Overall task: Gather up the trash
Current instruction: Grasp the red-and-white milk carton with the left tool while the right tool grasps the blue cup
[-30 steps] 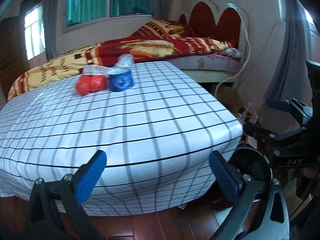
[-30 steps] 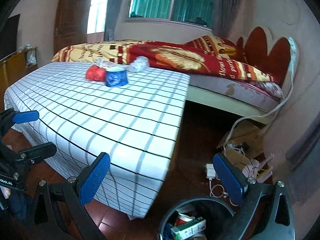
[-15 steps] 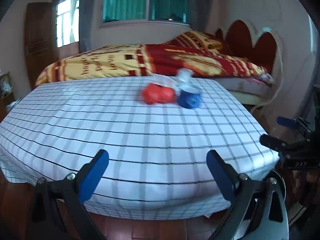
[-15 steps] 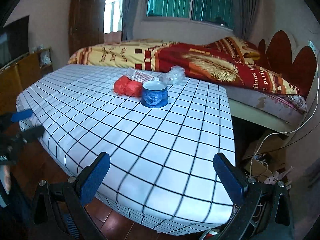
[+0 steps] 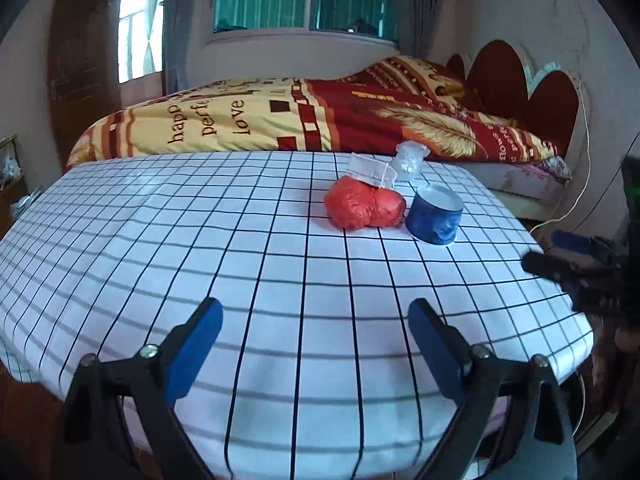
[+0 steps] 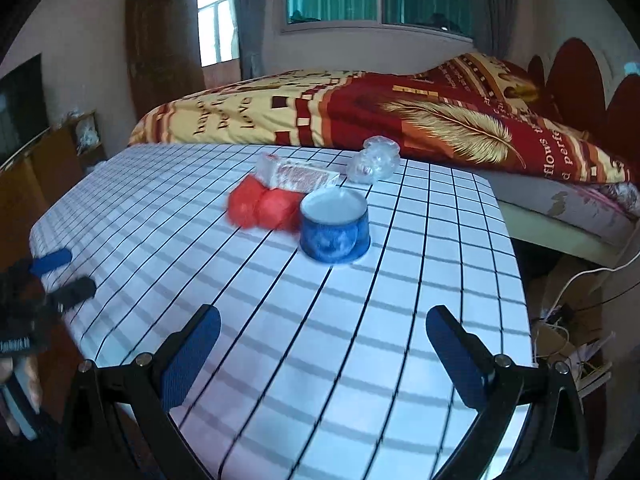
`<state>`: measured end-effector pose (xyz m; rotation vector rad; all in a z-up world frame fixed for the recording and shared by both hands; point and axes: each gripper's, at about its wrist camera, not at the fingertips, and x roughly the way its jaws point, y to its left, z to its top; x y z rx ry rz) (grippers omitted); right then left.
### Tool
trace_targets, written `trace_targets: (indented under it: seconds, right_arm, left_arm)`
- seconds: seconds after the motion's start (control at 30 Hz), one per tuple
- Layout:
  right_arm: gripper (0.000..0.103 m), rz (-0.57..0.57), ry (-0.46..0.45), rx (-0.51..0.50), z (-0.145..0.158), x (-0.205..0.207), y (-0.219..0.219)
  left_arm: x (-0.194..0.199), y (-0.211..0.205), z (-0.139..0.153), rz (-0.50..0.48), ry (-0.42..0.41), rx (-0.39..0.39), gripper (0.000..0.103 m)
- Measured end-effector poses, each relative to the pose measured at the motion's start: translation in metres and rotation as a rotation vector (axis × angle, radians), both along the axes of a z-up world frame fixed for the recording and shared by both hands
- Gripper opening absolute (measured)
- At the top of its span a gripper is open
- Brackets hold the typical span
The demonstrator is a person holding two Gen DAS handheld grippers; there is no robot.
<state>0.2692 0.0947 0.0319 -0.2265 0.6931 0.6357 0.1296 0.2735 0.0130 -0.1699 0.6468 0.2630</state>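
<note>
Trash sits in a cluster on the checked table [image 5: 200,240]: a crumpled red bag [image 5: 363,207], a blue round cup [image 5: 435,218], a small white-and-red carton [image 5: 370,170] and a crushed clear plastic bottle [image 5: 408,158]. The right wrist view shows the same red bag [image 6: 262,208], cup [image 6: 334,226], carton [image 6: 298,172] and bottle [image 6: 374,164]. My left gripper [image 5: 314,344] is open and empty over the table's near edge. My right gripper [image 6: 322,356] is open and empty, short of the cup. Each gripper shows at the edge of the other's view.
A bed with a red and yellow quilt [image 5: 320,120] lies behind the table. Cables and clutter [image 6: 568,332] lie on the floor at the right. A wooden cabinet [image 6: 48,160] stands at the left. The table [image 6: 400,280] drops off at its right edge.
Both grippers have risen and moved in over the table toward the trash. The floor bin seen earlier under the right gripper is out of view. Both stay open.
</note>
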Motion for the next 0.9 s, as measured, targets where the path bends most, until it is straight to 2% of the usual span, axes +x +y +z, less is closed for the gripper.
trace_targets:
  seconds: [0.2, 0.37, 0.43, 0.57, 0.8, 0.9]
  right_arm:
    - [0.103, 0.000, 0.045, 0.004, -0.017, 0.048, 0.032]
    - [0.103, -0.003, 0.065, -0.062, -0.037, 0.091, 0.069]
    - [0.095, -0.006, 0.083, -0.070, -0.045, 0.106, 0.077]
    - [0.079, -0.006, 0.125, -0.051, -0.055, 0.130, 0.077]
    - [0.079, -0.048, 0.101, -0.056, -0.054, 0.155, 0.048]
    - [0.079, -0.059, 0.099, -0.056, -0.052, 0.167, 0.034]
  left_arm:
    - [0.025, 0.011, -0.011, -0.005, 0.030, -0.009, 0.091]
    - [0.048, 0.026, -0.017, 0.005, 0.047, -0.015, 0.091]
    - [0.059, 0.030, -0.018, -0.002, 0.055, -0.013, 0.091]
    - [0.082, 0.027, -0.019, -0.034, 0.059, -0.009, 0.092]
    - [0.141, 0.024, -0.006, -0.110, 0.017, -0.062, 0.091]
    - [0.170, 0.021, -0.004, -0.154, 0.034, -0.042, 0.088]
